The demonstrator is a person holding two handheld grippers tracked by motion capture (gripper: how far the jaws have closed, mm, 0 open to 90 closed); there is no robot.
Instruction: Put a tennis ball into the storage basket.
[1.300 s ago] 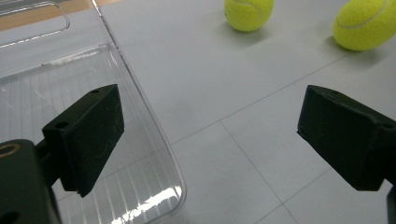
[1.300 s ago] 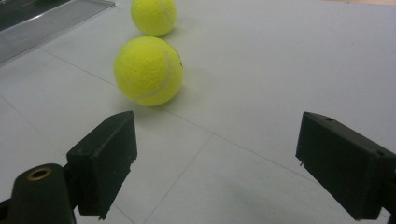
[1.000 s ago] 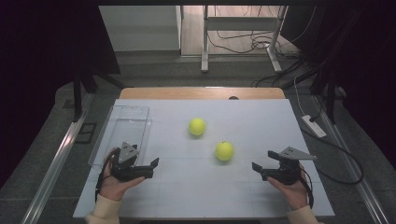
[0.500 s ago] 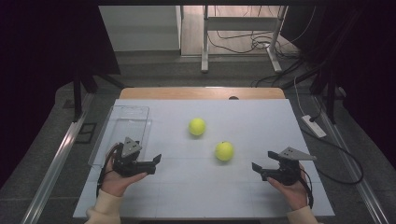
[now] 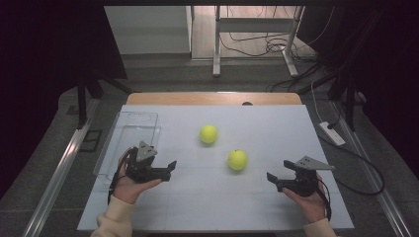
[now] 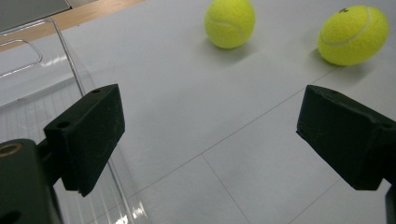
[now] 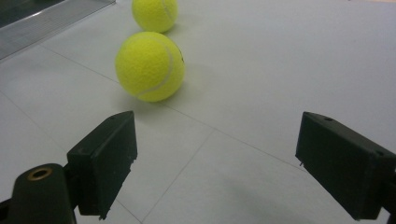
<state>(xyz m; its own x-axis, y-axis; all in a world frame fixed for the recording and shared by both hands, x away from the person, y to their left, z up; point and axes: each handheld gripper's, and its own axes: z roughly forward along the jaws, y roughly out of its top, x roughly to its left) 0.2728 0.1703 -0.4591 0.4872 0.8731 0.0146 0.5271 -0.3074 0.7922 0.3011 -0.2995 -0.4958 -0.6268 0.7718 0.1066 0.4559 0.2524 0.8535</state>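
The table (image 5: 276,207) is viewed from above and forward. Each gripper view is taken low and close along its own jaws. Both tennis balls, the farther (image 5: 208,134) and the nearer (image 5: 237,159), are shared by all views.

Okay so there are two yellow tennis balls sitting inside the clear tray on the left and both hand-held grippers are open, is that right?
Not quite. The two tennis balls lie on the bare white table, right of the clear tray, as the high view shows. Both the left hand-held gripper and the right hand-held gripper are open.
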